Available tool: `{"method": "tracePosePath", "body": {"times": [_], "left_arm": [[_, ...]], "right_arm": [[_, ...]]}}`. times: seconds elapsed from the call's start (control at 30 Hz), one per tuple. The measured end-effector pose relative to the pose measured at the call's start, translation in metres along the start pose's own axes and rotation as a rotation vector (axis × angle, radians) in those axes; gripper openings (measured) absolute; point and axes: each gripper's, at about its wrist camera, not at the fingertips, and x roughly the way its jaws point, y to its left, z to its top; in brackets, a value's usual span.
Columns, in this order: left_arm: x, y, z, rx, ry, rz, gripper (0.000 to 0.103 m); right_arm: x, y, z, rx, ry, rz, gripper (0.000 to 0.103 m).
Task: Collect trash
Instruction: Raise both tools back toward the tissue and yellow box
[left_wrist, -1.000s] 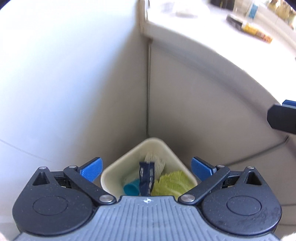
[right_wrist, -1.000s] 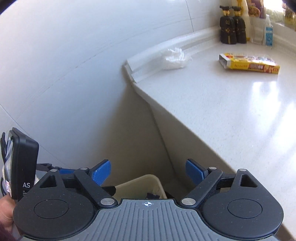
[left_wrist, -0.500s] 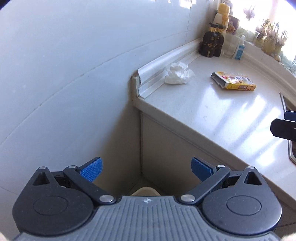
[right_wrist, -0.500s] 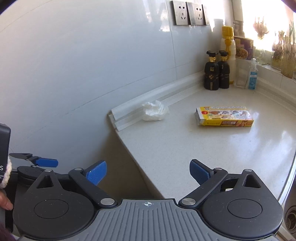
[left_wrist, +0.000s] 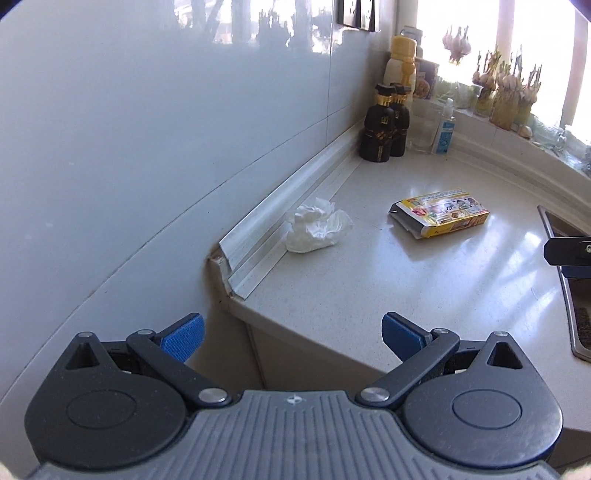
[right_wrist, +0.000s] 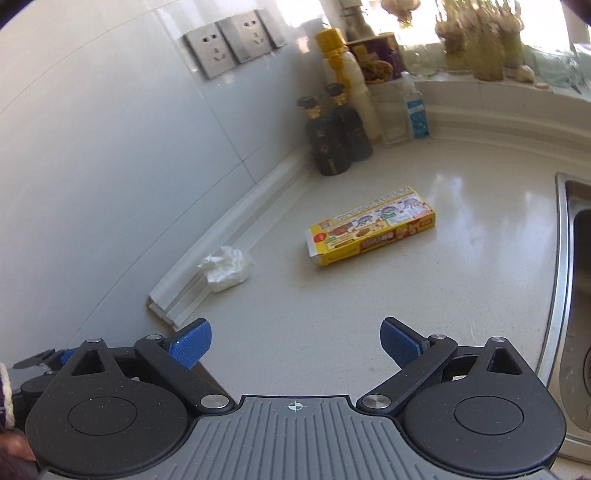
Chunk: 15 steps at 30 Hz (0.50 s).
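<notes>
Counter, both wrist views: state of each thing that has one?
crumpled white tissue: lying loose on the counter against the backsplash trim
yellow printed carton: lying flat, near end flap open
two dark bottles with gold collars: upright, capped
clear bottle with blue label: upright
left gripper: open, empty
right gripper: open, empty, jaws just opened wider

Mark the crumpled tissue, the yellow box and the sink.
crumpled tissue (left_wrist: 317, 229), left wrist view, centre of the white wad.
yellow box (right_wrist: 371, 226), right wrist view, middle of its printed top face.
sink (right_wrist: 563, 258), right wrist view, its steel rim.
</notes>
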Motion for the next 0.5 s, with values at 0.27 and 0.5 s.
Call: {"method": "tracePosePath", "body": {"times": [0.27,0.5], "left_arm": [[0.038,-0.010,0.017,-0.061,0.006,0.011,0.092],[0.068,-0.026,0.034,-0.090,0.002,0.042,0.080]], "right_arm": [[0.046,-0.052,0.025,0.187,0.046,0.045,0.099],[0.087,-0.084,0.052,0.304,0.083,0.105,0.099]]}}
